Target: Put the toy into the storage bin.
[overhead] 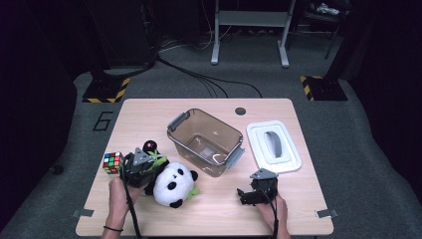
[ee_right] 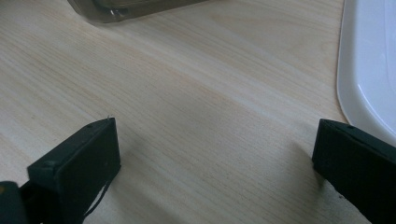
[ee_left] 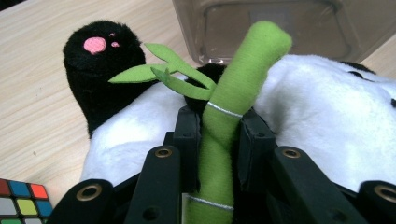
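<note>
High view over the whole table point(overhead: 209, 209); both gripper views close, low, sharing the clear bin point(overhead: 206, 141).

On the desk point(overhead: 209, 209), the plush panda point(overhead: 172, 185) lies near the front edge, left of centre. The puzzle cube point(overhead: 112, 162) sits to its left, apart from it. The open bin point(overhead: 206, 141) stands behind the panda, at mid-desk. The lid point(overhead: 274, 146) lies flat to the right of the bin, just beside it. The bamboo stalk point(ee_left: 233, 112) lies on the panda, pointing toward the bin.
</note>
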Available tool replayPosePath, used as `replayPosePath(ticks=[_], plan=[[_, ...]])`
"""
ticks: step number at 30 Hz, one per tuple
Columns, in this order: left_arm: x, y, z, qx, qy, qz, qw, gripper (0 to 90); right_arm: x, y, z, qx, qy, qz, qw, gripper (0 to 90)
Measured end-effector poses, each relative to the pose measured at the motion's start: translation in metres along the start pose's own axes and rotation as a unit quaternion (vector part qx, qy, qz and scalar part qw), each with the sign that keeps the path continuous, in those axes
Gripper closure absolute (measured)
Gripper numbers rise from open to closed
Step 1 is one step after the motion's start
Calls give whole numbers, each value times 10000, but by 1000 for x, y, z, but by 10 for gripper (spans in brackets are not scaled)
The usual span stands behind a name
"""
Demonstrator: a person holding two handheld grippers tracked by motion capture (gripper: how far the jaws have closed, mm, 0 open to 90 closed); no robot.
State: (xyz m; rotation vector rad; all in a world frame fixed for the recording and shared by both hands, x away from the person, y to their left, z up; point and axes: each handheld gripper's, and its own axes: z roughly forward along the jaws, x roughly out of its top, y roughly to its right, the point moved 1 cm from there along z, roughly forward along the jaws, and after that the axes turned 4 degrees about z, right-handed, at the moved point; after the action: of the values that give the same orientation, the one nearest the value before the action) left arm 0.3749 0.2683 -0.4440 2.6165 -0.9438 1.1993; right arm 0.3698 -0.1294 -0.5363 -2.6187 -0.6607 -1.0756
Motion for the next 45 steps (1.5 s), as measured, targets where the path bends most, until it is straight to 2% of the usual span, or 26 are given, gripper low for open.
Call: replayPosePath(ticks=[2, 5, 19, 28, 38, 45], plan=[[0, 0, -1, -8, 41, 17, 10000, 732, 0, -1, 0, -13, 11, 88, 10000, 1], [-1, -1, -4, -82, 95, 16, 9999, 735, 0, 0, 0, 12, 7, -8, 10000, 1], [-3, -6, -17, -409, 316, 86, 9986, 746, 0, 1, 0, 15, 1, -18, 10000, 1], [1, -6, -29, -444, 414, 194, 9980, 748, 0, 1, 0, 19, 3, -18, 10000, 1], [4, -11, -44, -488, 469, 206, 9975, 748, 0, 1, 0, 27, 6, -21, 10000, 1], [9, -16, -57, -515, 619, 213, 9965, 748, 0, 1, 0, 27, 6, -21, 10000, 1]])
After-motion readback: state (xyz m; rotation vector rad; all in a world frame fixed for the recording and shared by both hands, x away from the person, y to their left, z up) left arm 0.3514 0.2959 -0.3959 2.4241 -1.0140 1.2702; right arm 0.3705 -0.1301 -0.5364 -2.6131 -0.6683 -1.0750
